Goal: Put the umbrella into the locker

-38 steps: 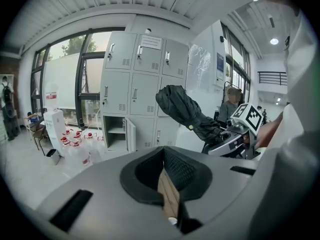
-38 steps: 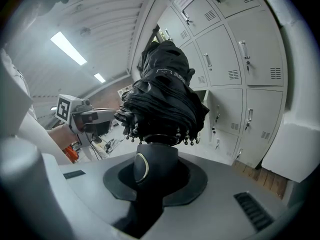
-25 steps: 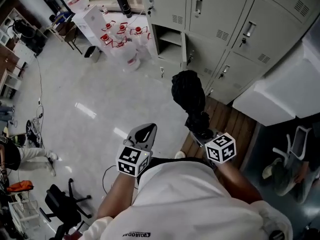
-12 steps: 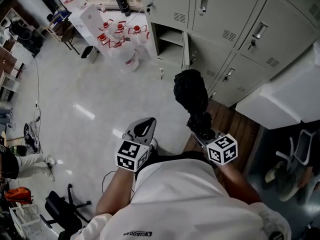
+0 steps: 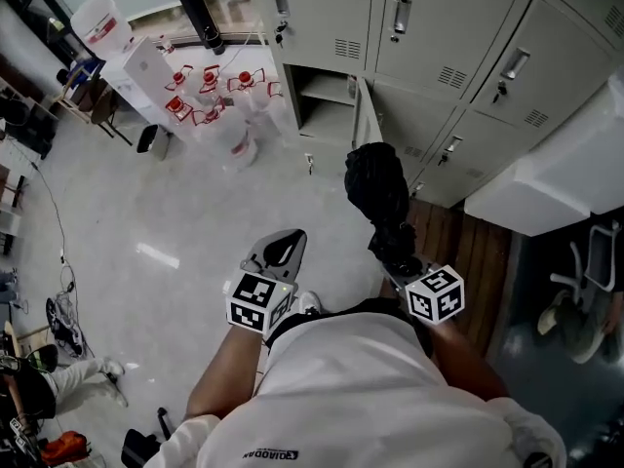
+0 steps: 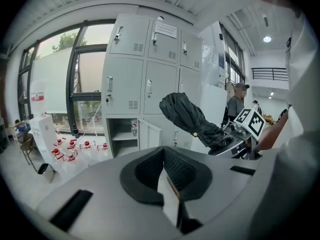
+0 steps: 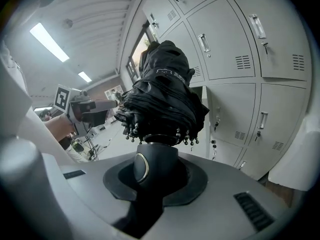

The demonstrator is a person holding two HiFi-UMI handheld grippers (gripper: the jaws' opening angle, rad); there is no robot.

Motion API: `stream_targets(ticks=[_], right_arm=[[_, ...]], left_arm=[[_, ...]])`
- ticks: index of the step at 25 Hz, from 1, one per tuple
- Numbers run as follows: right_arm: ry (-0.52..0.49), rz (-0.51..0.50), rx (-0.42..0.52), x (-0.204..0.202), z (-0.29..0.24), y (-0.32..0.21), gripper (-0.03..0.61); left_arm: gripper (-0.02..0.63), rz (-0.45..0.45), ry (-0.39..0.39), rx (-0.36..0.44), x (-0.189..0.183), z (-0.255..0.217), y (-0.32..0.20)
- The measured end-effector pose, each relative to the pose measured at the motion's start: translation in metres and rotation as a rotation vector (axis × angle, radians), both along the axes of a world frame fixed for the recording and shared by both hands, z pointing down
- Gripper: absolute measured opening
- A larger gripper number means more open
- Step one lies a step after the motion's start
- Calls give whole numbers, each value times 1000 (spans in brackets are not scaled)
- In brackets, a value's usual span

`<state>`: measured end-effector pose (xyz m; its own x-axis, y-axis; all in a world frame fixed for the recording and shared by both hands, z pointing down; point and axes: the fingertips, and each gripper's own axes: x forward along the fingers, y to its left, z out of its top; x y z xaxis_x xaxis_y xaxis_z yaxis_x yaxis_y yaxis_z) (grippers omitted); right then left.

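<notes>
The folded black umbrella [image 5: 375, 188] is in the right gripper [image 5: 398, 259], which is clenched on the round handle. In the right gripper view the handle sits deep between the two pads, and the bunched cloth with its small rib tips stands just above them. The umbrella is in the air, not yet in any compartment.

The relation that matters is between the long axis of the umbrella and the mouth of the open locker [image 5: 327, 115]. In the head view the axis runs from the gripper at 6 o'clock up to the closed top at about 12 o'clock, so the top leads and the handle follows. The locker lies at about 11 o'clock from that top, near but still apart from it. Its door [image 5: 364, 115] stands ajar and is seen edge-on at 12 o'clock, between the umbrella top and the row of closed doors at 1 o'clock. So the axis points now more at the door edge than at the opening. Probably the top must swing toward 11 o'clock, to pass the door on its left side, before the umbrella can go in lengthwise.

The left gripper [image 5: 278, 253] is at 9 o'clock from the right one. Its pads are pressed together with nothing between them, and it is farther from the locker than the umbrella top is. The right hand seems the one to do the placing.
</notes>
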<state>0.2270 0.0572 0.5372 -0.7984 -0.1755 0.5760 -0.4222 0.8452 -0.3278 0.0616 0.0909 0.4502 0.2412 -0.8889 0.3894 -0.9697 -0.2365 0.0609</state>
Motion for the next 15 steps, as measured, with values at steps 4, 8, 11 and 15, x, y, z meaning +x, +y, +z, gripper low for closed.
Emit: stream_targets(ticks=[4, 8, 11, 15], right_arm=[[8, 57, -8, -43, 8, 4, 103], [12, 111, -30, -77, 15, 10, 103], [23, 136, -33, -97, 17, 11, 103], [43, 150, -31, -117, 19, 9, 103]], left_arm=[[15, 57, 8, 5, -44, 4, -6], [15, 118, 17, -11, -75, 15, -9], [15, 158, 18, -13, -93, 19, -10], [15, 170, 28, -10, -117, 22, -13]])
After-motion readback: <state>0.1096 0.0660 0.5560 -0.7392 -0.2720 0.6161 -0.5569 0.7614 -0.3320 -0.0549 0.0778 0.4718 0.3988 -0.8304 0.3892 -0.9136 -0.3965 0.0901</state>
